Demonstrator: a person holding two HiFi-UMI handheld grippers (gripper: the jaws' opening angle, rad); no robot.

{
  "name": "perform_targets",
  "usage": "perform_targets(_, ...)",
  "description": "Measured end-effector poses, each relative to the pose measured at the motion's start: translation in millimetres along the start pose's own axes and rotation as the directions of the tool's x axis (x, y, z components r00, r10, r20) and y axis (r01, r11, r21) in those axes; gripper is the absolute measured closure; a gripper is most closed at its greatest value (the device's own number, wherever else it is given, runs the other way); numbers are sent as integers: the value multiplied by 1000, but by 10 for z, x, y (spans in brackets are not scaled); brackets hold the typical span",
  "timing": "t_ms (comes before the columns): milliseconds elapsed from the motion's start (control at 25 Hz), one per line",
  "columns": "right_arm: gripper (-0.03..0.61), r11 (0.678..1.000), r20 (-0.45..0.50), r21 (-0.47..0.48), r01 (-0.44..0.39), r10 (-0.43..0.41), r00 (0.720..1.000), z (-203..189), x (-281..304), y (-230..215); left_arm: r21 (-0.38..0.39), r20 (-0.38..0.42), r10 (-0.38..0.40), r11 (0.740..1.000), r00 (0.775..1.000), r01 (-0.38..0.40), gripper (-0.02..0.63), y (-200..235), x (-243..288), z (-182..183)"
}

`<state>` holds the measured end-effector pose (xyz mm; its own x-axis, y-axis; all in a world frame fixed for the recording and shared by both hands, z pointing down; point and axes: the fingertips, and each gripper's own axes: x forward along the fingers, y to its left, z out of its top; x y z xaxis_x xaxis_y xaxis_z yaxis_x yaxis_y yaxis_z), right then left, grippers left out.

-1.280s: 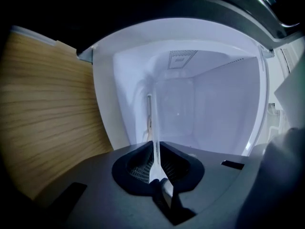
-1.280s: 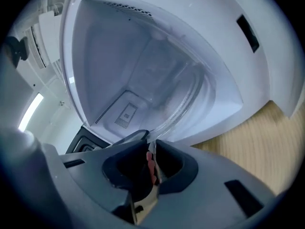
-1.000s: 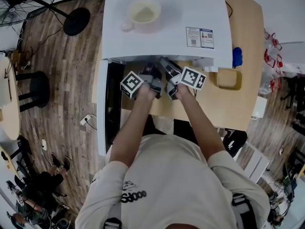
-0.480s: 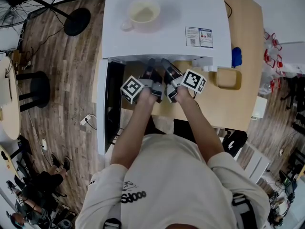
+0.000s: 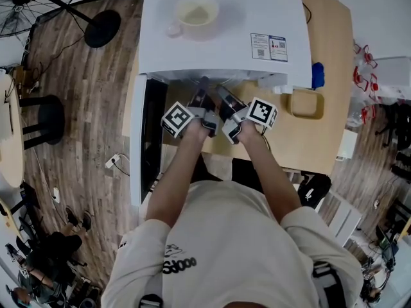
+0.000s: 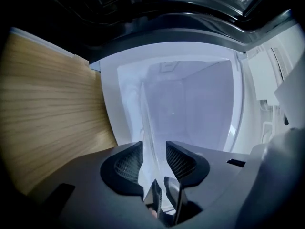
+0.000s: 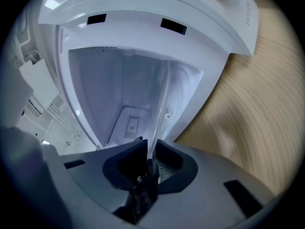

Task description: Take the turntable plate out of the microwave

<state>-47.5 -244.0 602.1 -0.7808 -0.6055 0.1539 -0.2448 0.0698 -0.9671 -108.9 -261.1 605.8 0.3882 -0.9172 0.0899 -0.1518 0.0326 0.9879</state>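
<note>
The glass turntable plate [image 6: 147, 123] stands on edge in the mouth of the white microwave [image 5: 221, 31], a thin clear sheet in both gripper views. My left gripper [image 6: 154, 159] has the plate's rim between its jaws. The jaws are opening and a gap shows beside the glass. My right gripper [image 7: 151, 154] is closing on the plate [image 7: 159, 109], and its pads pinch the rim. In the head view both grippers [image 5: 204, 95] [image 5: 225, 101] reach side by side under the microwave's front edge. The plate itself is hidden there.
The microwave door [image 5: 138, 140] hangs open at the left. A cup [image 5: 194, 15] sits on top of the microwave. On the wooden table [image 5: 327, 140] to the right stand a tan container [image 5: 307, 104] and a blue object [image 5: 319, 76]. The white cavity [image 6: 200, 104] lies behind the plate.
The right gripper has drawn back a little toward the person. The left gripper has hardly moved.
</note>
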Motion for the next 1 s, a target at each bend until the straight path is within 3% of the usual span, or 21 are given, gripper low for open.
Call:
perform_targets(80,532,999,-8,-27,-16,16,1000,-22,-20,24,10,10,-19,1000,1000,19,448,-24,49,75)
perform_targets(280,534,999,-35,2,44,-44,998,-174,-125,-27,-22,9,-31,999,999,31,443,44,140,156)
perform_targets(440,534,999,-31,-25,20,-21,999,-257,-150,15,-50,-3,-28,998,1000,27,511,96,158,131)
perform_targets(640,535,996,-13,-29,87,-87,996,-338,-237,-104,-134,-19,-31,991,999,28,568,196,103,95)
perform_targets(720,534,998,2,-25,50,-50,999,-359,-272,-62,-162,-39,-18,987,999,11,575,181,91,34)
perform_targets(880,496,996,58,-81,47,-43,997,-376,-269,-24,-98,-103,37,994,994,-47,577,129,9,27)
perform_targets(1000,447,995,135,-84,50,-38,990,-268,-267,7,-114,-138,45,992,989,-61,577,91,-110,-6)
